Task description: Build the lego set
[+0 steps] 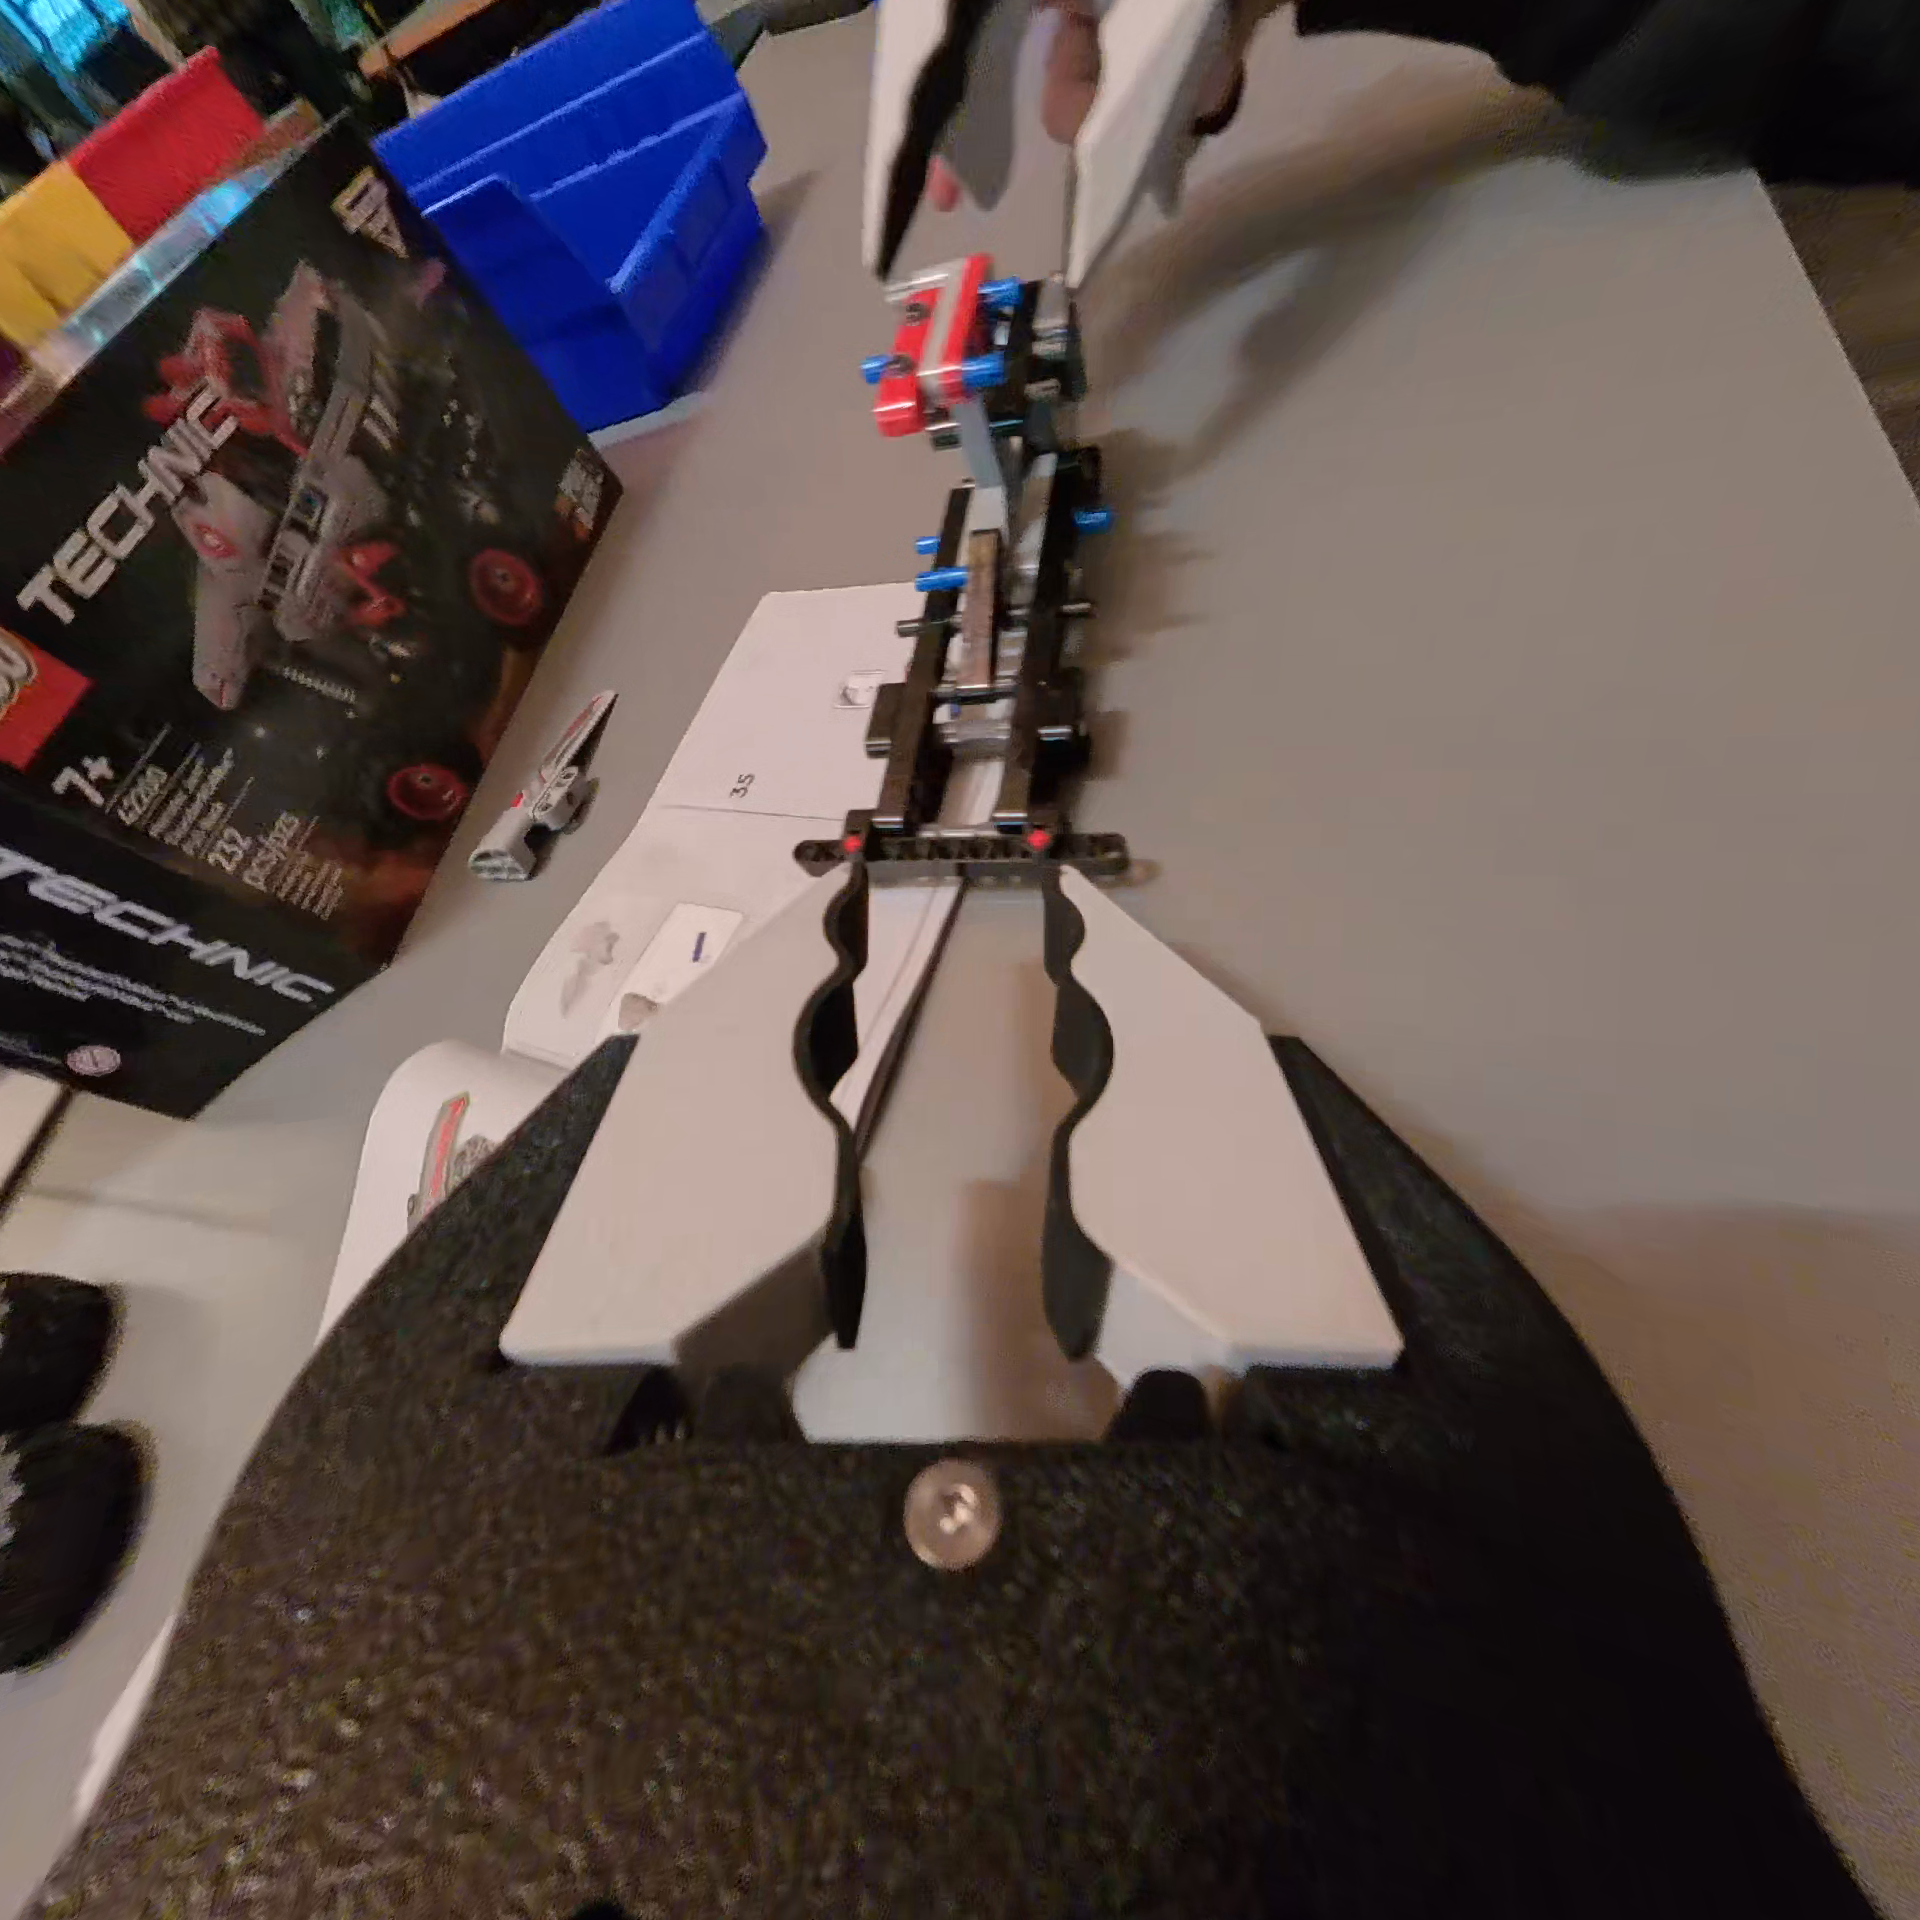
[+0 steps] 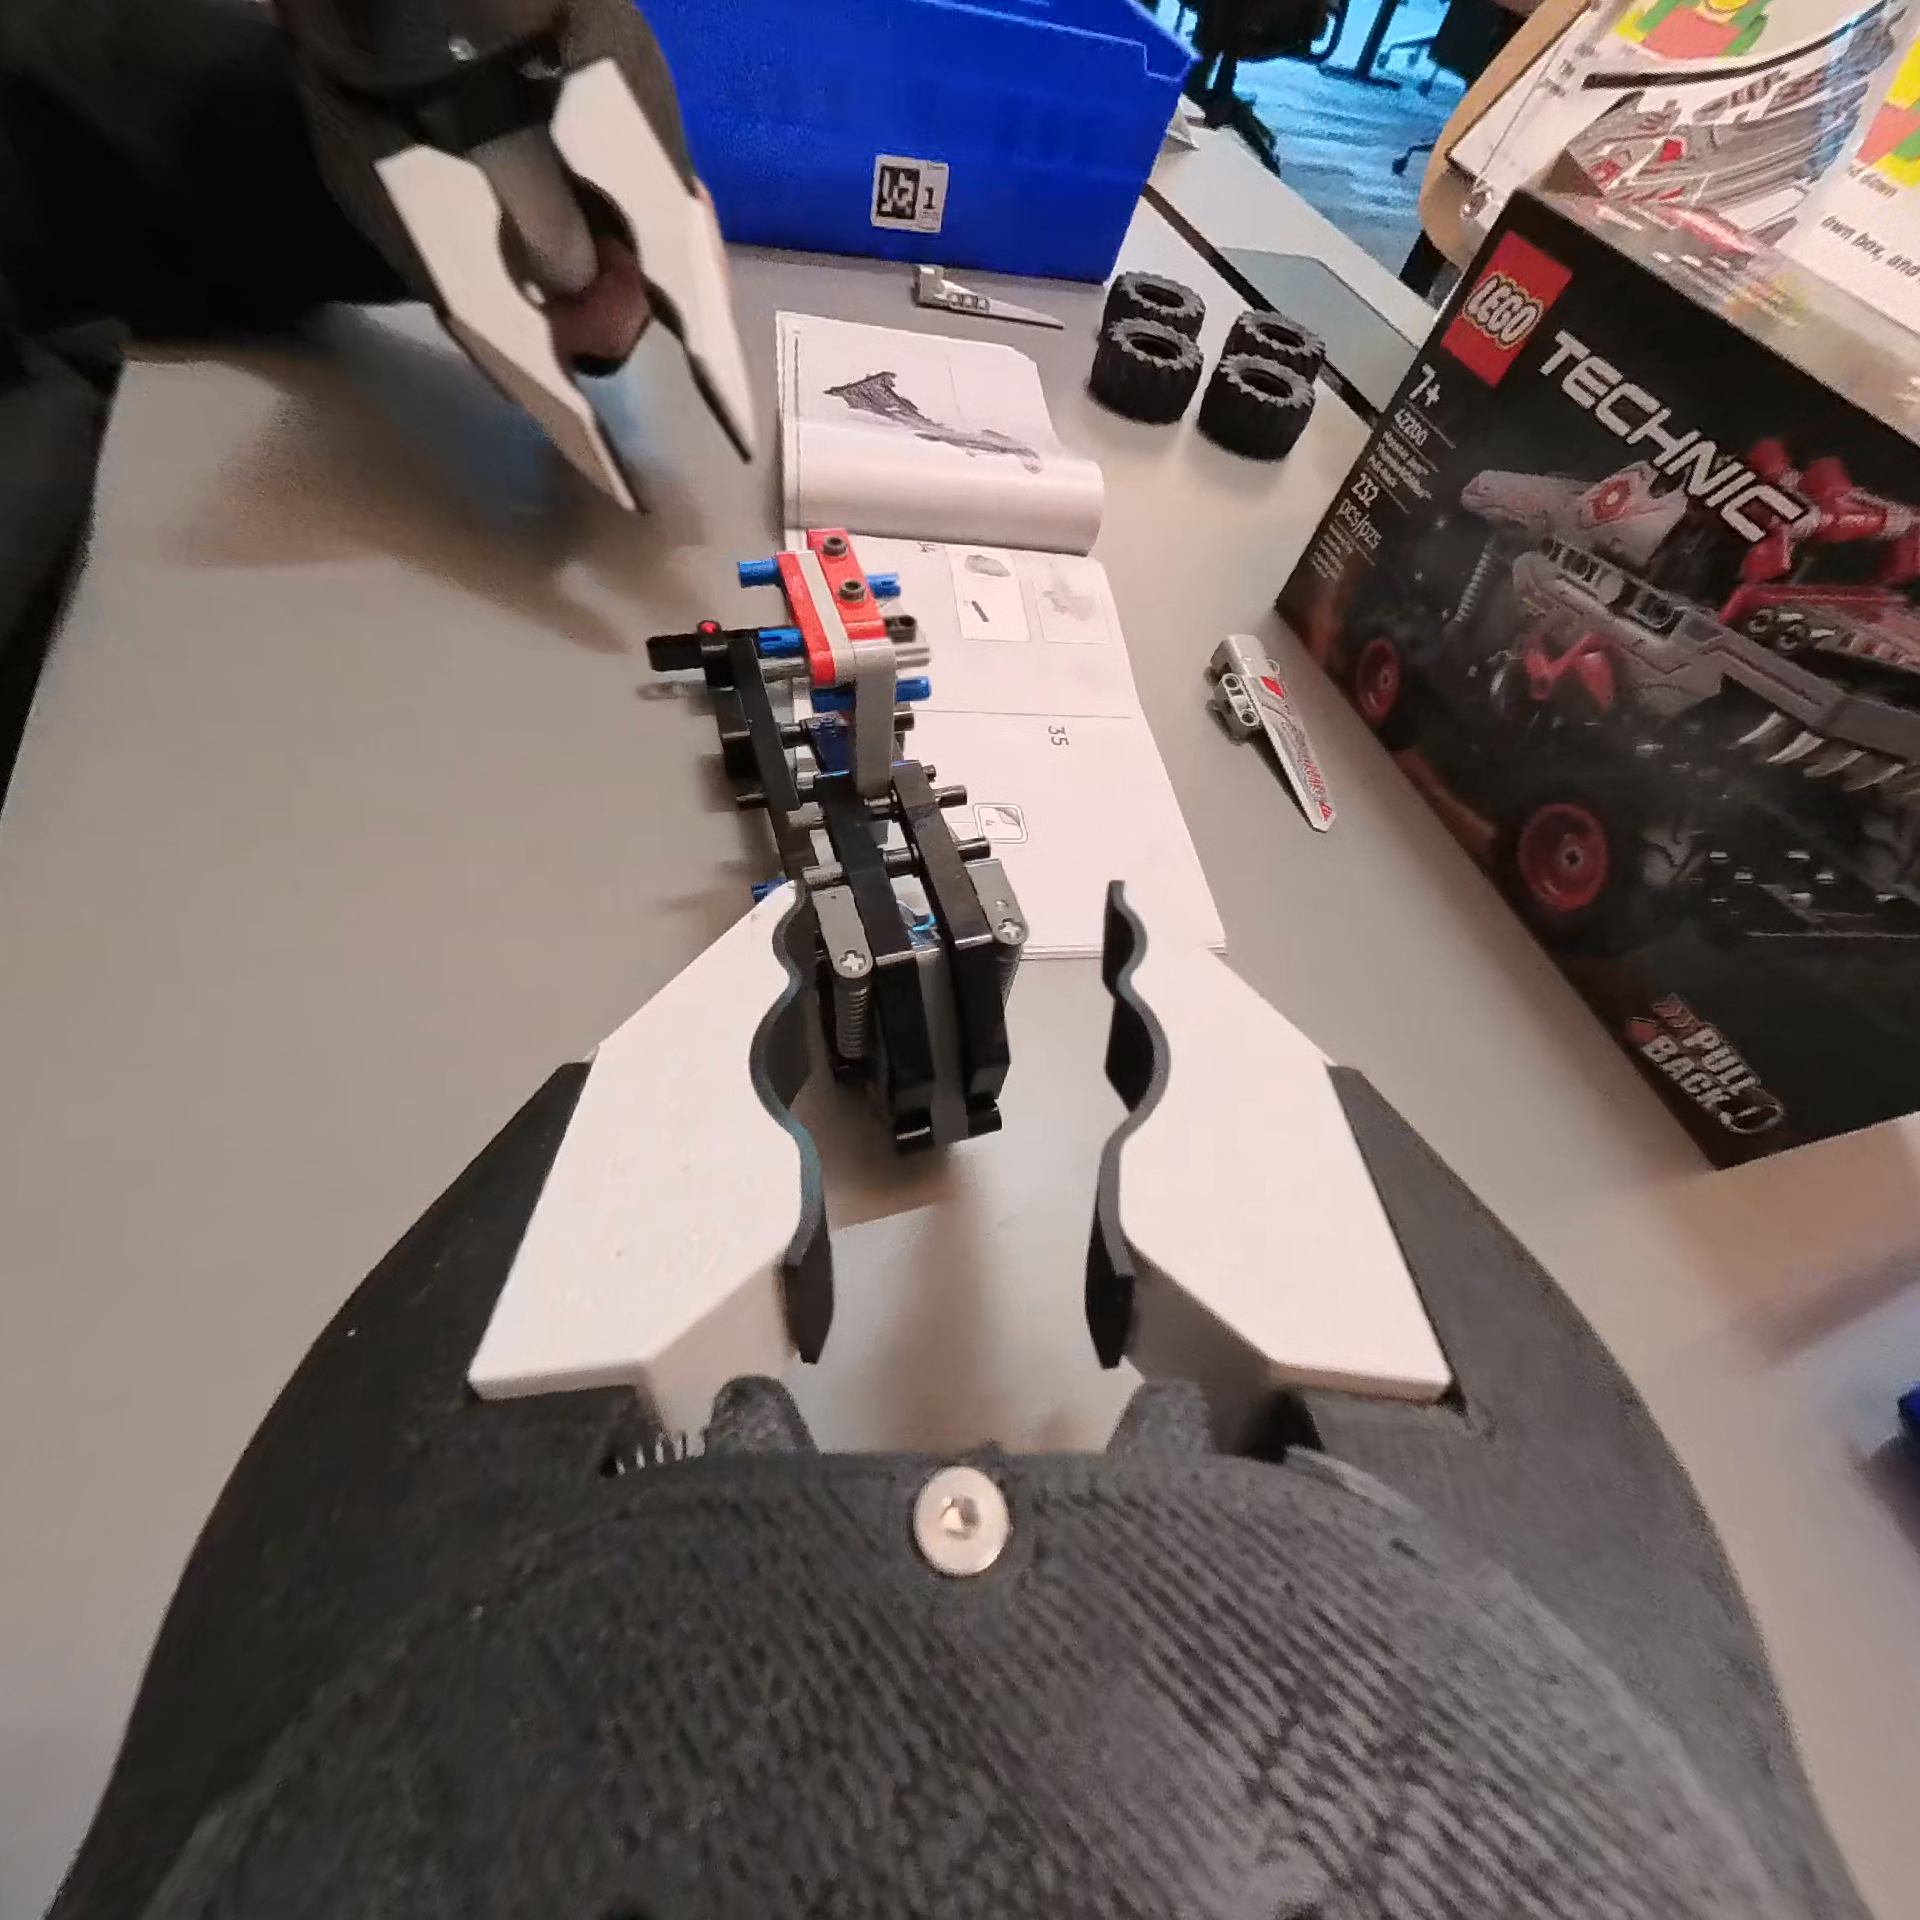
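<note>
The long black lego chassis [image 1: 987, 665] lies on the grey table, partly over the open instruction booklet [image 1: 748, 748]. It has blue pins, and a red-and-grey piece [image 2: 831, 603] is raised on a grey arm. My left gripper [image 1: 951, 878] is open, its tips just at the chassis's cross beam with red pins. In the right wrist view the left gripper [image 2: 681, 478] hovers above that end, holding nothing. My right gripper [image 2: 953, 899] is open and straddles the chassis's [image 2: 894, 935] sprung black end. Its left pad is close against the chassis and its right pad is apart from it. It also shows in the left wrist view [image 1: 982, 272].
The lego box [image 2: 1662, 675] stands on one side. A blue bin [image 2: 914, 114] sits at the back. Several black tyres [image 2: 1205, 364] lie by the booklet [image 2: 1039, 748]. A grey pointed panel [image 2: 1278, 738] lies beside the box. A grey wedge piece [image 2: 977, 301] lies near the bin. One gripper's finger ends stand about 15 centimetres off the other's. The grey pointed panel [image 2: 1278, 738] is about equally far from each gripper, around 20 centimetres. Seen from the left wrist view [image 1: 564, 762] as well.
</note>
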